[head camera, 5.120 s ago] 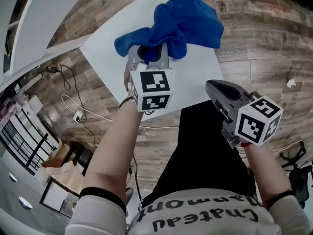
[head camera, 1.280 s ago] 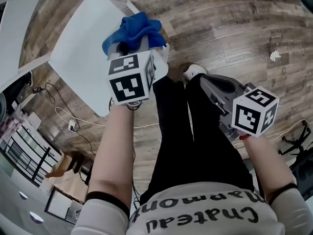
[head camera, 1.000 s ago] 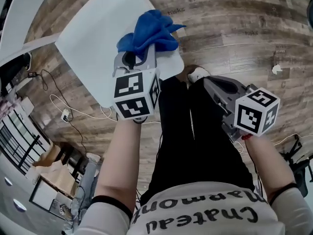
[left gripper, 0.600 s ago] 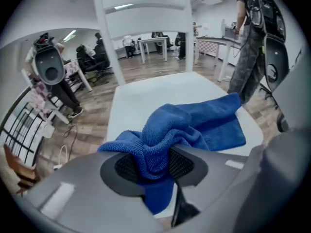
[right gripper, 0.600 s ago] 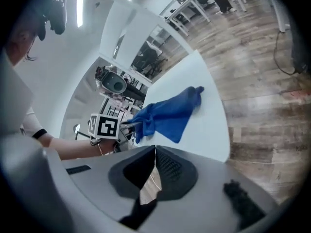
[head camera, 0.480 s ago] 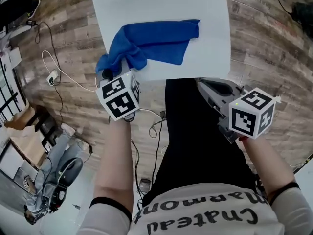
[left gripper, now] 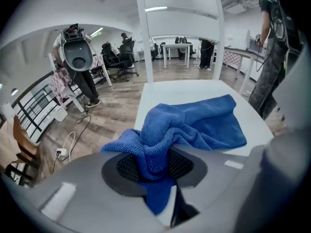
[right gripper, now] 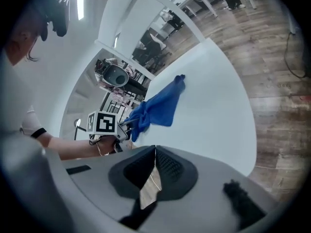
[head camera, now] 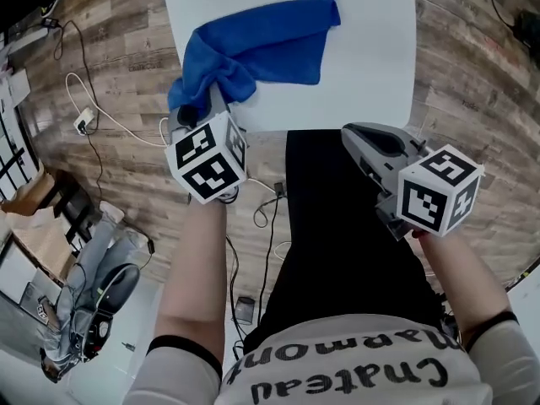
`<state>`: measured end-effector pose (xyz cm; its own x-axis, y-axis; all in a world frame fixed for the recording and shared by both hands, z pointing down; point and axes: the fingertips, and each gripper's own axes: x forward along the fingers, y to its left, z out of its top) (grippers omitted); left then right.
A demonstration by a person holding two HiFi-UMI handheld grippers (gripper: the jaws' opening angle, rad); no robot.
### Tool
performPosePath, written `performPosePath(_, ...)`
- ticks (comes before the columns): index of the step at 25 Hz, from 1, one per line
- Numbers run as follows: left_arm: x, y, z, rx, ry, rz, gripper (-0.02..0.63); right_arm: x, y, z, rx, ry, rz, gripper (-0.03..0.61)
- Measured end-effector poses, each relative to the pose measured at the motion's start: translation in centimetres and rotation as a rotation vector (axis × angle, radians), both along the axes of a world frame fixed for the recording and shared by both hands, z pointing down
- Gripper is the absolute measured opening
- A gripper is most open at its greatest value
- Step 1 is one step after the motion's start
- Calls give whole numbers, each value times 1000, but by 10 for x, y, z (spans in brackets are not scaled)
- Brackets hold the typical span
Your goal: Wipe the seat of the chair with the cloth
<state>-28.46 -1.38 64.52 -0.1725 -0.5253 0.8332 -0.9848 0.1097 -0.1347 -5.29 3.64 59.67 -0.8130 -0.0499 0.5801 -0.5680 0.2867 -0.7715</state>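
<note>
A blue cloth [head camera: 257,45] lies spread over the white chair seat [head camera: 371,66], its near corner bunched at the seat's front left edge. My left gripper [head camera: 201,116] is shut on that bunched corner; in the left gripper view the cloth [left gripper: 194,125] runs from between the jaws out across the seat [left gripper: 194,89]. My right gripper [head camera: 375,146] hangs below the seat's front edge, over the person's dark trousers, shut with nothing in it. In the right gripper view the cloth [right gripper: 158,108] and seat [right gripper: 214,101] lie ahead.
The chair's white backrest [left gripper: 180,18] rises beyond the seat. Wood-pattern floor [head camera: 101,83] surrounds the chair, with a white cable and plug [head camera: 82,121] at left. Bags and clutter [head camera: 93,294] sit lower left. People, desks and chairs stand far off.
The left gripper has carried the cloth onto the seat, and the cloth now lies spread out flat. Since half a second ago little has shifted; the right gripper has stayed put.
</note>
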Motion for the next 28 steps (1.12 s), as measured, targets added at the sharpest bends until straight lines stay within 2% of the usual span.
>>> performPosePath(4,38,-13,4,22,4,119,123,21,-2,7,-14,0,52,15)
performPosePath(12,116,-28,5,54,29,227,123,99,12,14,-13,35,179,15)
performPosePath(20,229,-41,5,59,60,455,123,176,35,14,-21,49,339,15)
performPosePath(25,309,-34,6,60,86,625,123,209,45,10,-20,47,416,15)
performPosePath(28,344,-31,7,64,96,681,124,226,49,9,-17,51,447,15)
